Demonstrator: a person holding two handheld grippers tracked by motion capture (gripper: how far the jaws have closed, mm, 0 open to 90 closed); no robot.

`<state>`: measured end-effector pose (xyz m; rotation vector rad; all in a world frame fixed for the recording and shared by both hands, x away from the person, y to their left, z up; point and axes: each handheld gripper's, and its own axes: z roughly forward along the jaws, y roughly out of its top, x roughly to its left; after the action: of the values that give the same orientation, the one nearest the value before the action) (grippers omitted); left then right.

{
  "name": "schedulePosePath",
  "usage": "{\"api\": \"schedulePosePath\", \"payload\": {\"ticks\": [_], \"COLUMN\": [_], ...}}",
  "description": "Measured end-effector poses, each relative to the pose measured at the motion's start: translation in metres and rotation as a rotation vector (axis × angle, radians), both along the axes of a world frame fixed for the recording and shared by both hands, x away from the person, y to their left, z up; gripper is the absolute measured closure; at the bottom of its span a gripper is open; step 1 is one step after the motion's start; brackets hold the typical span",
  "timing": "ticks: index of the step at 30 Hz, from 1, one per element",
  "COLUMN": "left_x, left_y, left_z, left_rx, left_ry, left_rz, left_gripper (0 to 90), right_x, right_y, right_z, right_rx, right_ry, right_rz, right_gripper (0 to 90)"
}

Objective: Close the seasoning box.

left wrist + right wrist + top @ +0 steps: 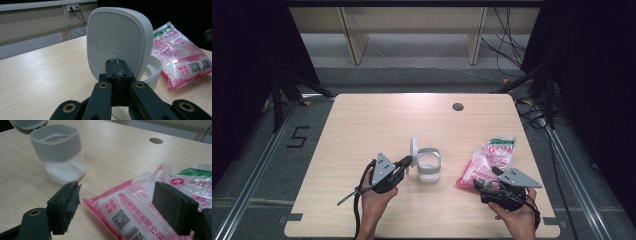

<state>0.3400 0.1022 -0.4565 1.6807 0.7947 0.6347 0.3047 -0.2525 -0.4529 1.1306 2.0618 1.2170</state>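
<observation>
My left claw (406, 161) is fully closed, its two pads pressed flat against each other with nothing between them. In the left gripper view its tips (117, 75) sit right at the lower edge of the white lid (119, 40); whether they actually touch it I cannot tell. The lid stands upright, hinged open on the container (429, 165), and bears embossed lettering that reads upside down.

The container stands upright near the middle of the wooden surface (377, 120). It has a grey upper collar (56, 141) and a clear lower body holding a shallow layer of white granules (63, 171).

My right claw (115, 206) is wide open. In the right gripper view its jaws stand on either side of the near end of the pink-and-white bag (130, 207), with neither pad pressing on it. The bag (489, 160) lies flat on the surface, to the right of the container and apart from it. It carries printed red characters, a square code and a green top panel (197, 172).

A round grommet hole (457, 106) sits at the far edge of the surface.
</observation>
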Motion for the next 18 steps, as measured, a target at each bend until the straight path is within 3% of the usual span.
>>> {"api": "schedulePosePath", "payload": {"ticks": [2, 3, 18], "left_x": [-0.0006, 0.0001, -0.0009], "left_y": [-0.0012, -0.0007, -0.0075], "left_z": [-0.0001, 0.0004, 0.0019], "left_rx": [-0.015, 0.000, 0.000], "left_ry": [0.011, 0.001, -0.004], "left_rz": [0.006, -0.001, -0.015], "left_gripper": [89.3, 89.3, 89.1], "right_x": [-0.0003, -0.0005, -0.0020], "right_y": [0.0005, 0.0004, 0.0008], "right_z": [0.0001, 0.0001, -0.0003], "right_rx": [0.016, 0.010, -0.006], "right_ry": [0.004, 0.002, -0.016], "right_rz": [0.007, 0.006, 0.012], "right_gripper": [22.6, 22.6, 22.6]}}
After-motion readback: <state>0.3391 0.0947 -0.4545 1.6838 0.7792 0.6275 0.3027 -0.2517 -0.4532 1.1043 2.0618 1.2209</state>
